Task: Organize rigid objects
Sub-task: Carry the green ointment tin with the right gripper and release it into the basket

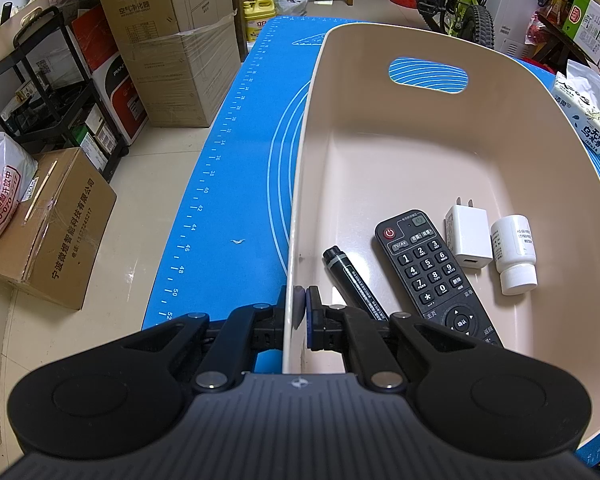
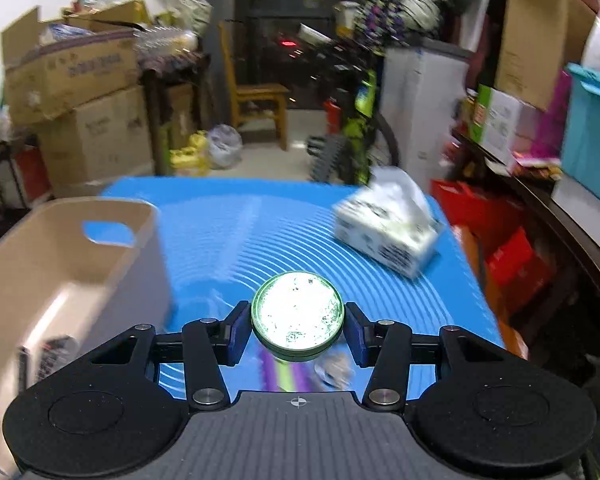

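Four rigid items lie in the smooth beige plastic bin (image 1: 440,128): black marker (image 1: 354,280), slab remote (image 1: 428,268), boxy white charger (image 1: 468,240), cylindrical white bottle (image 1: 514,256). Left hand-held gripper (image 1: 302,304) clamped on the bin's thin wall. Right hand-held gripper (image 2: 298,326) pinches a round green-rimmed tin (image 2: 297,314), shiny lid, above the blue ribbed mat (image 2: 260,232).

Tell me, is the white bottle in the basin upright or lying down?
Lying down. The white bottle rests on its side on the beige basin floor, cap toward the camera, beside the white charger.
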Motion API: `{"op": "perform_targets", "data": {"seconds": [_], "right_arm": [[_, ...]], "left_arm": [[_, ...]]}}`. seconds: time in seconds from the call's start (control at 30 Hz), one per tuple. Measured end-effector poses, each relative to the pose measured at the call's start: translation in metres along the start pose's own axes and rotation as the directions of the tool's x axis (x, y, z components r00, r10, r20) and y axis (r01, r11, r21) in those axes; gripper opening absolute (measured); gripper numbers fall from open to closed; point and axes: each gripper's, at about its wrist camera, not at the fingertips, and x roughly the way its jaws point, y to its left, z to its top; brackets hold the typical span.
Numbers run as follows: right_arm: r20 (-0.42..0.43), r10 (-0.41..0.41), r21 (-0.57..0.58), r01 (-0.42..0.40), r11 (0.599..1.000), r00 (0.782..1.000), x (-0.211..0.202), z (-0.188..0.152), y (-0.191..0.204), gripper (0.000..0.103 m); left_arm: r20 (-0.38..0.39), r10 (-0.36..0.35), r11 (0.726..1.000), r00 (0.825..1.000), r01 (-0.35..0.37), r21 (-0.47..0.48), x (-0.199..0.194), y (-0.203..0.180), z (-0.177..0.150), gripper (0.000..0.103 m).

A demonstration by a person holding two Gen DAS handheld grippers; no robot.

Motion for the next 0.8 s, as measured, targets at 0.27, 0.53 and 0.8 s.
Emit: {"op": "perform_targets", "data": {"seconds": [0.27, 0.53, 0.8], "right_arm": [[0.048, 0.157, -0.069, -0.154, 0.986, 0.986, -0.011, 0.02, 0.065, 0.055], [0.007, 0.27, -0.168, -0.265, 0.95, 0.963, -0.01, 0.017, 0.129, 0.055], [-0.093, 0.299, -0.232, -0.312, 0.921, 0.95, 0.001, 0.002, 0.173, 0.055]], "left_arm": [[0.0, 0.001, 1.0, 1.0, -0.001, 0.001, 0.0, 0.0, 0.0, 0.008], [0.0, 0.001, 1.0, 1.0, -0.001, 0.001, 0.0, 0.0, 0.0, 0.008], [0.001, 0.001, 1.0, 1.0, -0.001, 0.001, 0.0, 0.0, 0.0, 0.008]]}}
